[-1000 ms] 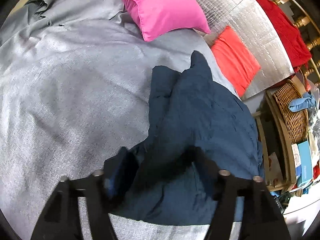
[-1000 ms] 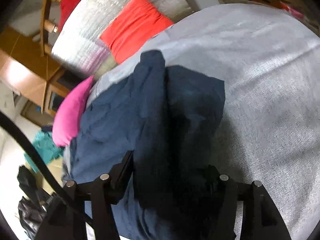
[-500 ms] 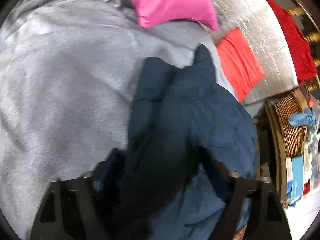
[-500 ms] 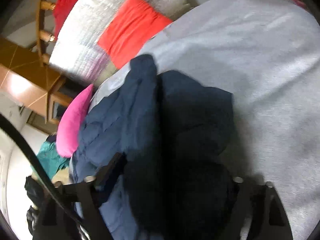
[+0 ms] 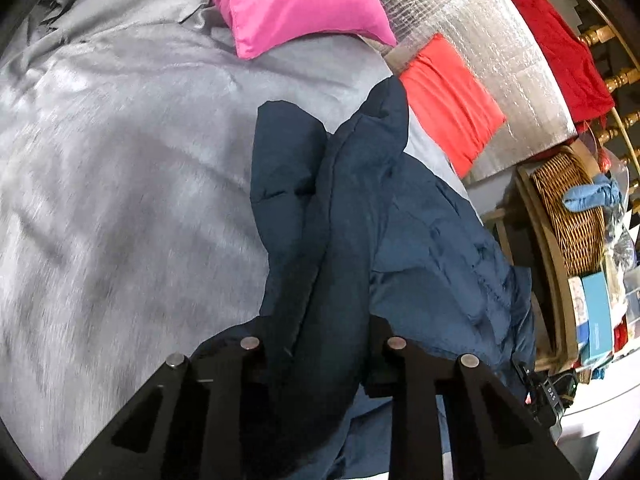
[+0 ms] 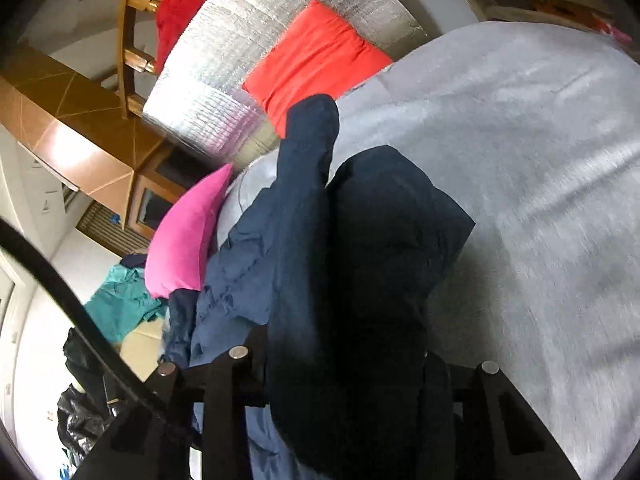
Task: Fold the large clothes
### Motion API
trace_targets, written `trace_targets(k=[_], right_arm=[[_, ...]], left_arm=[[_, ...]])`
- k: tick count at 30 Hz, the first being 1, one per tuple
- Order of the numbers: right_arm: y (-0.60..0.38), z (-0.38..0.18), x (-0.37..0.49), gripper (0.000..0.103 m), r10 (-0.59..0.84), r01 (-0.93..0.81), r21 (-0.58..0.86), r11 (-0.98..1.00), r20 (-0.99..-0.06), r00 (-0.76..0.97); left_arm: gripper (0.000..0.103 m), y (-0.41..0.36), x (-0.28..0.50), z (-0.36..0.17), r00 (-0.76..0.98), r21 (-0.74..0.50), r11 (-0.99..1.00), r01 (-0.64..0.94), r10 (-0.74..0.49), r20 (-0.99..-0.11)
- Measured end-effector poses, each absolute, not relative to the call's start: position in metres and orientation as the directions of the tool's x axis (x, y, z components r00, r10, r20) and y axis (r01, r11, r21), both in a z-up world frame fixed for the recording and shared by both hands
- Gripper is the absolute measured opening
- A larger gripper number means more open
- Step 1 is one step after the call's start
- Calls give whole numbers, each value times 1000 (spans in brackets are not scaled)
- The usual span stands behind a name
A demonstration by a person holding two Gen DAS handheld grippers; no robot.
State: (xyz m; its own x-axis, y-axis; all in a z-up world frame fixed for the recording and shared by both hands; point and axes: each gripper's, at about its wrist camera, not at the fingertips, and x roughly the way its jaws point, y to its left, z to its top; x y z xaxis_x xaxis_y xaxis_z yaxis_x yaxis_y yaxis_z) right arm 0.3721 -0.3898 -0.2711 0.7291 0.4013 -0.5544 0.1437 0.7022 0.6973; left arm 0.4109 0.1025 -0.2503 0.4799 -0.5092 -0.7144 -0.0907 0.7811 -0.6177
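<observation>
The fingers (image 5: 256, 360) of the left gripper (image 5: 318, 356) pinched a fold of the navy jacket (image 5: 420, 248), and the right gripper (image 6: 340, 364) clamped another thick fold of it. The jacket lay bunched on the grey bed (image 5: 120, 180), near a pink pillow (image 5: 288, 0).

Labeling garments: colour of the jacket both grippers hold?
Dark navy blue jacket, plain; clearest in the left wrist view.
</observation>
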Motion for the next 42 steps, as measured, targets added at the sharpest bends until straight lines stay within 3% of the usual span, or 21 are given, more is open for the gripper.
trace_targets(k=[3, 4, 5, 6, 10, 12, 16, 17, 18, 20, 26, 30, 36, 40, 41, 42], right_arm=[[-394, -282, 366, 42, 374, 184, 661, 728, -607, 702], [-397, -290, 369, 47, 363, 213, 652, 727, -629, 688], [-400, -301, 373, 58, 355, 247, 638, 729, -662, 661], [-401, -306, 376, 67, 349, 263, 629, 731, -677, 648], [-406, -293, 372, 70, 324, 280, 606, 744, -695, 642], [-412, -271, 360, 70, 245, 294, 568, 769, -686, 685], [-421, -238, 342, 72, 145, 272, 563, 780, -586, 798], [-417, -231, 346, 70, 148, 243, 557, 794, -565, 812], [-411, -227, 353, 57, 160, 222, 549, 806, -562, 811], [-395, -223, 369, 42, 186, 184, 528, 829, -570, 800], [-368, -235, 419, 42, 204, 183, 509, 841, -611, 765], [-381, -280, 450, 40, 132, 335, 465, 820, -722, 679], [-386, -288, 455, 40, 147, 341, 479, 809, -726, 671], [-372, -260, 448, 43, 185, 267, 529, 806, -653, 735], [-366, -250, 446, 44, 186, 240, 529, 814, -629, 755], [-358, -242, 445, 53, 193, 207, 526, 825, -607, 771]], left_arm=[[32, 108, 403, -258, 464, -615, 780, -114, -505, -727], [48, 110, 405, -261, 461, -608, 783, -130, -495, -736], [64, 113, 407, -266, 451, -602, 782, -162, -484, -750], [66, 117, 409, -272, 435, -607, 768, -205, -484, -759], [65, 126, 405, -254, 474, -619, 747, -243, -465, -748], [65, 129, 400, -229, 560, -603, 768, -216, -408, -721], [71, 113, 406, -196, 660, -535, 835, -129, -331, -675], [71, 108, 406, -192, 667, -518, 849, -106, -325, -670], [71, 96, 410, -189, 670, -496, 866, -71, -327, -666], [71, 78, 422, -188, 663, -467, 884, -19, -338, -668], [72, 51, 445, -204, 603, -390, 920, 37, -331, -725], [72, 56, 472, -245, 506, -409, 912, -17, -345, -790], [72, 53, 467, -243, 496, -392, 920, -10, -336, -801], [72, 62, 461, -224, 543, -441, 897, -8, -367, -755], [72, 64, 459, -219, 564, -445, 895, -2, -367, -740], [73, 65, 458, -215, 577, -441, 898, -2, -359, -734]])
